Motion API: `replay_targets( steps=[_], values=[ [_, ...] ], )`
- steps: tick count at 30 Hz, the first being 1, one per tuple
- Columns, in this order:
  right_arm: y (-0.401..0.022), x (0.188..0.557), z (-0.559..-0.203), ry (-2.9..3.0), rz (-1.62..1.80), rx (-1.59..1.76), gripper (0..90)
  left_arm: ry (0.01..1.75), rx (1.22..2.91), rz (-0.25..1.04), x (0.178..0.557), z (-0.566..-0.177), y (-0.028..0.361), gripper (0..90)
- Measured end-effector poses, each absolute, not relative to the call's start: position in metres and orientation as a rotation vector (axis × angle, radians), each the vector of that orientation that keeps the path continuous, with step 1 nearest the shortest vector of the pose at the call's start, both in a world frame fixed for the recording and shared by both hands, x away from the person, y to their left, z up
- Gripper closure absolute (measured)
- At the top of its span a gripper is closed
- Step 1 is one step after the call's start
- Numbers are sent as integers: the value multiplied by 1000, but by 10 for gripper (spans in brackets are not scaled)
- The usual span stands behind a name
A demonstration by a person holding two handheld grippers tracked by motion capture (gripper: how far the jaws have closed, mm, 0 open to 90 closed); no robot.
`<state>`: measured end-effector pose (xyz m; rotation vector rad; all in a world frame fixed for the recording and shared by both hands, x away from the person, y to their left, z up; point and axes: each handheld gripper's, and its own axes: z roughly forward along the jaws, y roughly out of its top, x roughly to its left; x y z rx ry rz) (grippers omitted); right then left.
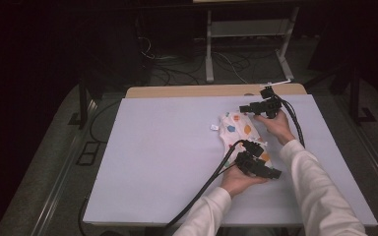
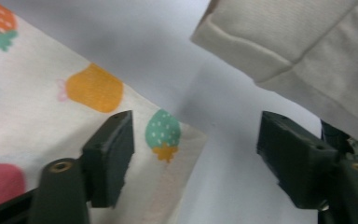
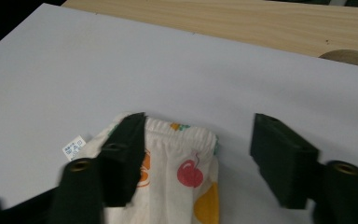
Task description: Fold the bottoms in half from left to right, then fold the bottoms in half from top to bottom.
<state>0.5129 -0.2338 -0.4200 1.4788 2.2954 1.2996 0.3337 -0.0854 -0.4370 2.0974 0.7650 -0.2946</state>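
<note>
Two tongs, left [image 1: 257, 167] and right [image 1: 261, 106], both apart over fruit-print cloth [image 1: 239, 132] on lilac table cover [image 1: 162, 157].

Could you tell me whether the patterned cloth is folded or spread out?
Folded: the cloth lies as a narrow strip with its gathered edge doubled over.

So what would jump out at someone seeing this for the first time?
Probably the fruit-print cloth, white with cherries and strawberries, lying right of centre on the pale table. A person in white sleeves holds a black gripper at each end of it: the left gripper over the near corner, the right gripper over the gathered far hem, both with jaws wide apart.
</note>
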Motion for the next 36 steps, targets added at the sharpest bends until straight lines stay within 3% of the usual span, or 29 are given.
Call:
replay_targets(
  steps=[4, 9, 11, 27, 36],
  values=[
    [-233, 509, -415, 2318, 1313, 1431, 159, 723, 2096, -290, 334, -431, -80, 148],
    [-232, 501, -406, 2311, 1342, 1392, 92, 698, 2107, -266, 335, -422, -71, 14],
    [-231, 499, -403, 2314, 1344, 1384, 0, 689, 2116, -244, 336, -419, -65, 0],
    [-229, 476, -396, 2303, 1387, 1341, 0, 736, 2048, -23, 353, -395, -4, 0],
    [-232, 477, -399, 2302, 1412, 1335, 0, 753, 2032, 26, 369, -394, 11, 0]
  ],
)
